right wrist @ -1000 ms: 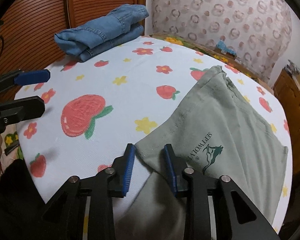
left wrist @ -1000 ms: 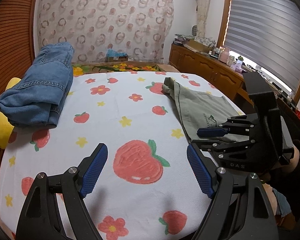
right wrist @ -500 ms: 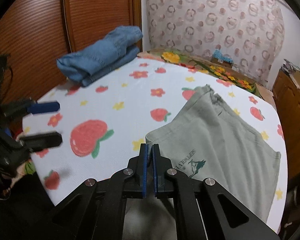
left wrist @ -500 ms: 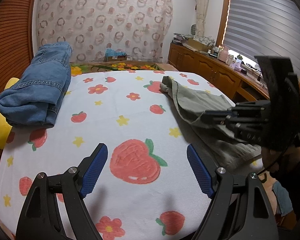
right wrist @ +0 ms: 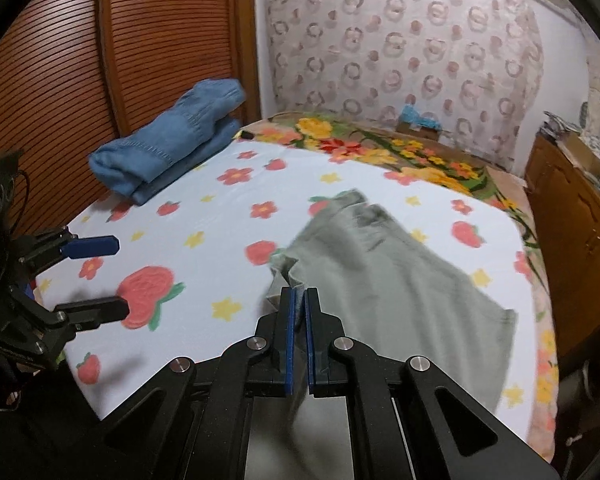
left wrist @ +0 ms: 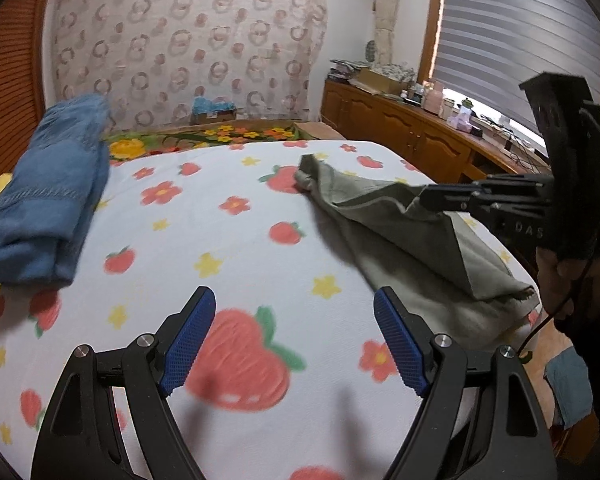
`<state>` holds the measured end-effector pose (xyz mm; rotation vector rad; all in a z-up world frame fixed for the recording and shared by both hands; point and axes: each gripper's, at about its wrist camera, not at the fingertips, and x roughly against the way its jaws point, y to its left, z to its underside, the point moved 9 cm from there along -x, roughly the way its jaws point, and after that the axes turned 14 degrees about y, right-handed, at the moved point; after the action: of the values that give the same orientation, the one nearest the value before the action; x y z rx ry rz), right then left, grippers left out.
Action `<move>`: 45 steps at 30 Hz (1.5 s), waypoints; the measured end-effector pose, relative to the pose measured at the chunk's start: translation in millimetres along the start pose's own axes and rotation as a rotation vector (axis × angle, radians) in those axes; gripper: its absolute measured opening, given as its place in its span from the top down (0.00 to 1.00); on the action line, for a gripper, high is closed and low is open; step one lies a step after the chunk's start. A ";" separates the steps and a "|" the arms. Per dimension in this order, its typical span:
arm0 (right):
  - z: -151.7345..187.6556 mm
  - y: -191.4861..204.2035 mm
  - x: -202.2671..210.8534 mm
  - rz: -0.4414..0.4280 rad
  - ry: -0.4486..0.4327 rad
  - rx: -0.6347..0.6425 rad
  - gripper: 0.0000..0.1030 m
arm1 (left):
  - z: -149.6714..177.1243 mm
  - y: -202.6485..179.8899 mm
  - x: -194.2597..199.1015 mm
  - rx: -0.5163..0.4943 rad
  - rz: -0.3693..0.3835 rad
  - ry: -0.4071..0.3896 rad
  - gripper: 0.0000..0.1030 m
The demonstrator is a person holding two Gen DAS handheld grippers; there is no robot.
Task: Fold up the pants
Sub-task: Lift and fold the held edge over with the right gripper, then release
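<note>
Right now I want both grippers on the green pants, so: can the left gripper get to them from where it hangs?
Probably yes. The left gripper is open over bare strawberry sheet, with nothing between it and the green pants, whose corner the right gripper grips.

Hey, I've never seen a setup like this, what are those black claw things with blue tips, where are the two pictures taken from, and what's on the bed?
They are hand-held grippers, one in each of a person's hands, each carrying a camera that looks along its two fingers. In the left camera's picture, the left gripper is open and holds nothing. In the right camera's picture, the right gripper is shut on a corner of the grey-green pants, lifting it off the strawberry-print sheet. Folded blue jeans lie at the bed's far left.
</note>
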<state>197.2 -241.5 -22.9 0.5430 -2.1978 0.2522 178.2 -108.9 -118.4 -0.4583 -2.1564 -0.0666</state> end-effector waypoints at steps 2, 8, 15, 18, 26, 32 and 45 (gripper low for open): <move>-2.8 -8.4 1.1 0.011 -0.001 -0.015 0.96 | -5.5 -9.0 -3.6 -0.019 0.005 0.001 0.20; -6.5 -27.9 2.4 0.057 -0.001 -0.045 0.96 | -9.7 -38.4 -13.6 -0.069 0.031 0.022 0.20; -19.2 -45.7 -6.7 0.126 0.012 -0.074 0.96 | -1.3 -58.3 -28.0 -0.101 0.037 0.053 0.20; -23.0 -50.8 -10.5 0.151 0.021 -0.089 0.96 | 2.5 -62.9 -35.0 -0.098 0.037 0.075 0.20; -32.2 -58.2 -18.7 0.206 0.035 -0.115 0.97 | 11.3 -70.4 -45.3 -0.118 0.022 0.109 0.20; -31.1 -66.3 -22.4 0.235 0.033 -0.150 0.98 | 15.3 -65.7 -50.7 -0.107 0.010 0.124 0.20; -24.5 -88.4 -29.2 0.291 0.045 -0.286 0.97 | 16.8 -60.7 -58.5 -0.092 0.009 0.144 0.20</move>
<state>271.3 -302.5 -30.6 0.0584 -2.2150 0.0980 174.8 -179.3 -167.7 -0.5010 -2.0159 -0.1892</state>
